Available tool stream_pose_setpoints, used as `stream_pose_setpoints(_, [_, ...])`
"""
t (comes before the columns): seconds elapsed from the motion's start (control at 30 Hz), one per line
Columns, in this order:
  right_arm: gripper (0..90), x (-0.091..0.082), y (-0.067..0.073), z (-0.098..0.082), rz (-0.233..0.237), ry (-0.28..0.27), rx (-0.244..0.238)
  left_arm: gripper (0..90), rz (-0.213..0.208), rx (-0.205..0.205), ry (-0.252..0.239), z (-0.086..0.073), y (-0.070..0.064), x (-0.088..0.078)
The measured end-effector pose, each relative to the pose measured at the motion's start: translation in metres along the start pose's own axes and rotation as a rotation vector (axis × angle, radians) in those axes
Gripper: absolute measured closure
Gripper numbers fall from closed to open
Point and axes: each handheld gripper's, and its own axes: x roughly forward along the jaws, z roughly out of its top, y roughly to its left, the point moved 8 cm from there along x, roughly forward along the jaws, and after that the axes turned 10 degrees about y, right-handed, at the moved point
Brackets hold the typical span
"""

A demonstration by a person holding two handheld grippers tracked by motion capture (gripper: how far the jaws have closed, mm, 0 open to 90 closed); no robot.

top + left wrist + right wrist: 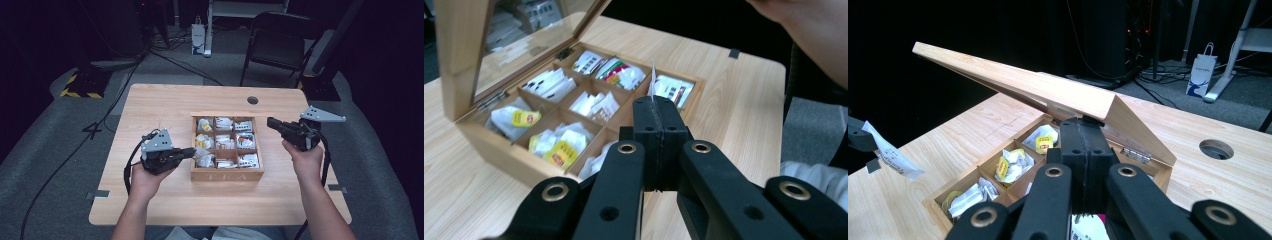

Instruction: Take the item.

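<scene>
1. A wooden tea box (pixel 227 174) with nine compartments sits on the light wooden table (pixel 165 200), a little right of the table's middle, with "TEA" on its near front wall.
2. Its lid (pixel 1018 82) is raised; in the right gripper view it slopes up and away over the box, hinged along the far side, and in the left gripper view it shows a glass pane.
3. The compartments hold tea bags: yellow-tagged ones (pixel 558 150) in the column on the person's left, white packets (pixel 594 104) in the middle, printed sachets (pixel 672 89) toward the right.
4. The left gripper (pixel 191 151) is held at the box's left edge, by the near-left compartment. Its jaws are pressed together on a thin white tea sachet (pixel 653 80), whose edge sticks up from between the tips; the right gripper view shows the same sachet hanging from the jaw tips at far left.
5. The right gripper (pixel 270 121) is held above the table at the box's right side, pointing toward it. Its jaws are closed flat against each other, and they seem to grip nothing, though the tips sit right in front of the lid's edge, so contact there is hard to judge.
6. A folding chair (pixel 280 42) stands beyond the table
</scene>
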Motion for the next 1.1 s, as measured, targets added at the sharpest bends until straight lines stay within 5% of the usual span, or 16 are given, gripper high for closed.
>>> stream_pose_setpoints(0.47, [90.0,0.000,0.001,-0.002,0.002,0.005,0.002,90.0,0.036,-0.016,0.006,-0.018,0.010,-0.025])
stream_pose_setpoints(0.67, [90.0,-0.001,0.001,-0.002,0.005,0.007,0.005,90.0,0.052,0.016,0.035,-0.027,0.013,-0.032])
stream_pose_setpoints(1.1, [90.0,-0.001,0.001,-0.002,0.007,0.007,0.002,89.9,0.135,-0.057,0.094,-0.056,0.040,-0.040])
